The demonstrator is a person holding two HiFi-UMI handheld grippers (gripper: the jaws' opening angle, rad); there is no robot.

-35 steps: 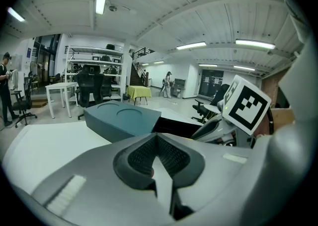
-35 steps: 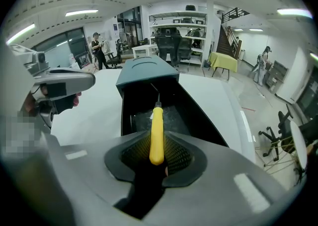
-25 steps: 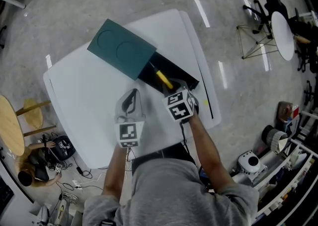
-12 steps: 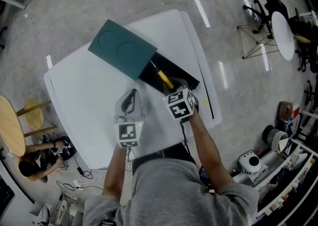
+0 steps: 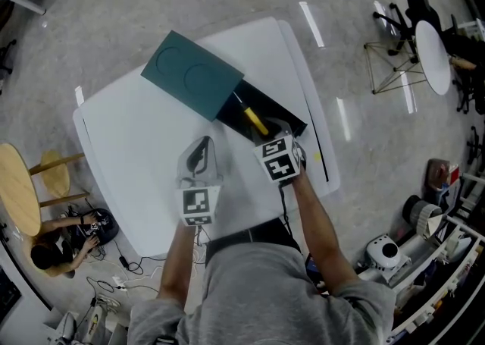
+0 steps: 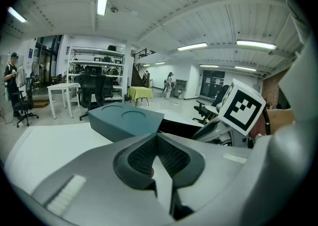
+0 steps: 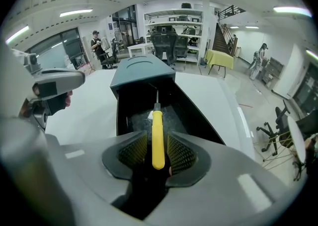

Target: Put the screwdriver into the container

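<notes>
Opening right claw (image 7: 158,156), yellow screwdriver (image 7: 157,130) between its pads, tip inside black container (image 7: 124,113) (left claw (image 6: 158,155) closed)

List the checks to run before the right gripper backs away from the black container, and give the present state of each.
1. The screwdriver is over the open part of the container, with its shaft pointing inward: ok.
2. The right gripper is releasing. Its jaws are opening, and a gap shows on each side of the yellow handle: ok.
3. The screwdriver is resting on the container floor: cannot tell.
4. The teal lid leaves the opening uncovered: ok.
5. The left gripper is away from the container, with its jaws together and nothing between them: ok.
</notes>
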